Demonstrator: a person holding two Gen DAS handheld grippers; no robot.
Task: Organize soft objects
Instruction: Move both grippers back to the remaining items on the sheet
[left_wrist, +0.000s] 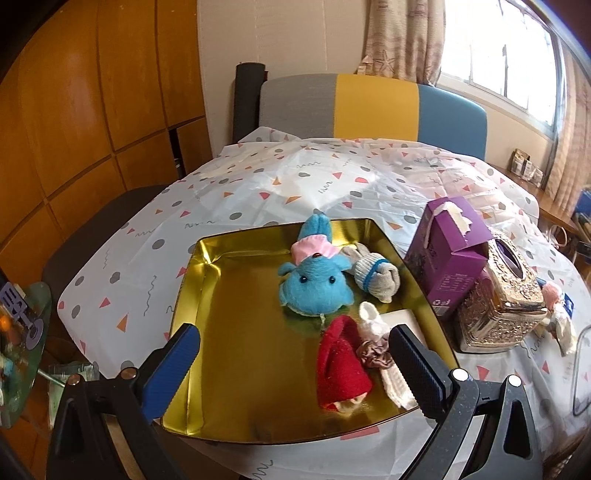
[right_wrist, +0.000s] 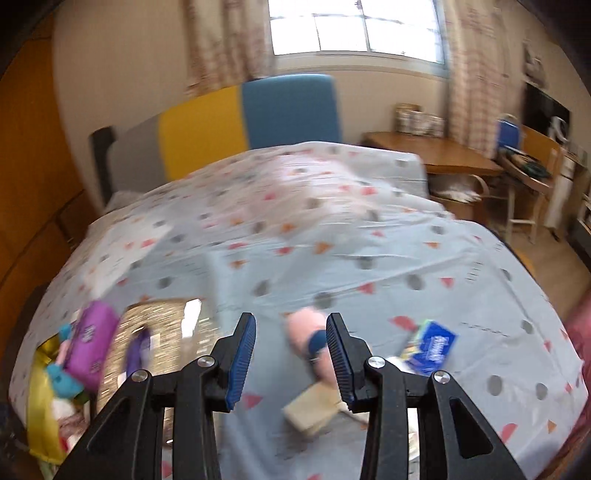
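Only blurred, unreadable blue packet (right_wrist: 430, 347) lettering

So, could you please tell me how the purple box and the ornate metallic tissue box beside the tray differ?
The purple box is plain cardboard with printed text; the ornate tissue box is shiny, embossed metal. The purple box has a torn opening with white edges showing; the ornate box has a neat oval slot on top. The purple box sits farther back, the ornate box nearer the camera. Both stand on the patterned tablecloth, right of the gold tray, touching each other.
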